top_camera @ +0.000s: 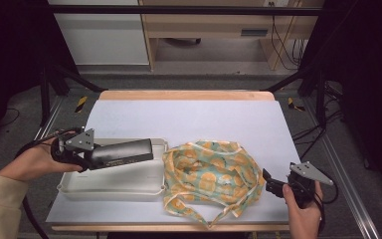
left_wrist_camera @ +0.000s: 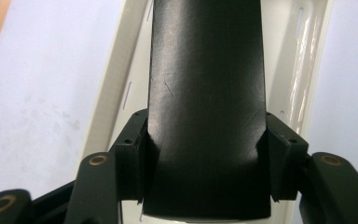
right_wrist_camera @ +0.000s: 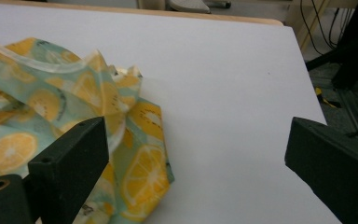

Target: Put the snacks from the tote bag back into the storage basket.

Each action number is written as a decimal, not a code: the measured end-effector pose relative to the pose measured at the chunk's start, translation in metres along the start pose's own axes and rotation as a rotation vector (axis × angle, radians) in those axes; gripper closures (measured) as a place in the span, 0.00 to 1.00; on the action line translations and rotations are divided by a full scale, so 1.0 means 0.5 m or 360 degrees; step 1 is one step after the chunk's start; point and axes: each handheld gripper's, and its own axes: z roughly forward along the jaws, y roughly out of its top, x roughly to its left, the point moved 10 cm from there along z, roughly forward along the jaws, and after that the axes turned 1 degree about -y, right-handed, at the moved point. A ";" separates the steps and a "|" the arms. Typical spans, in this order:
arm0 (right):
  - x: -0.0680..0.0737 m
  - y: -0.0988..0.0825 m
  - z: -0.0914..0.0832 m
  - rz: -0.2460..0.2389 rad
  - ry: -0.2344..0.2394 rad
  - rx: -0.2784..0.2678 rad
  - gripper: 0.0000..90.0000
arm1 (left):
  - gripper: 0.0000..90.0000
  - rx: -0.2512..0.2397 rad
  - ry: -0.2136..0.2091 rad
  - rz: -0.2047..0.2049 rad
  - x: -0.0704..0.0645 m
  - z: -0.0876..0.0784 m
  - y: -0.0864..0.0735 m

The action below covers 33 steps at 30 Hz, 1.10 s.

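White tabletop (top_camera: 189,117): left gripper (left_wrist_camera: 205,154) clamped on black case (top_camera: 122,152) above tray (top_camera: 112,186); right gripper (right_wrist_camera: 196,154) apart beside cloth (top_camera: 211,174). Risk: case slipping, striking tray.

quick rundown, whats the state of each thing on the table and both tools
left tool: shut on the black sleeve
black sleeve: held lying on its side, over the white tray
white tray: upright on the table, its right end touching the cloth
lemon-print cloth: crumpled in a heap on the table, a strap trailing toward the near edge
right tool: open, at the cloth's right edge, gripping nothing
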 end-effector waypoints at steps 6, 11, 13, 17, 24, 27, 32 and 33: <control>-0.029 -0.022 0.001 -0.0044 -0.0106 0.0067 0.07 | 0.48 0.0020 -0.0029 -0.0001 -0.008 0.014 -0.020; -0.045 -0.037 0.005 -0.0074 -0.0172 0.0102 0.07 | 0.48 0.0010 -0.0054 0.0007 -0.018 0.020 -0.026; -0.050 -0.045 0.008 -0.0062 -0.0171 0.0122 0.08 | 0.48 0.0020 -0.0061 0.0025 -0.020 0.022 -0.028; -0.058 -0.051 0.012 -0.0060 -0.0172 0.0132 0.08 | 0.48 0.0010 -0.0067 0.0049 -0.031 0.027 -0.023; -0.075 -0.064 0.018 -0.0059 -0.0202 0.0171 0.08 | 0.48 0.0001 -0.0125 0.0122 -0.052 0.051 -0.003; -0.079 -0.067 0.019 -0.0061 -0.0213 0.0185 0.08 | 0.48 -0.0004 -0.0150 0.0148 -0.058 0.061 0.005; -0.080 -0.074 0.026 -0.0063 -0.0206 0.0215 0.08 | 0.48 -0.0015 -0.0181 0.0178 -0.067 0.073 0.015; -0.080 -0.074 0.026 -0.0063 -0.0206 0.0215 0.08 | 0.48 -0.0011 -0.0179 0.0180 -0.067 0.074 0.016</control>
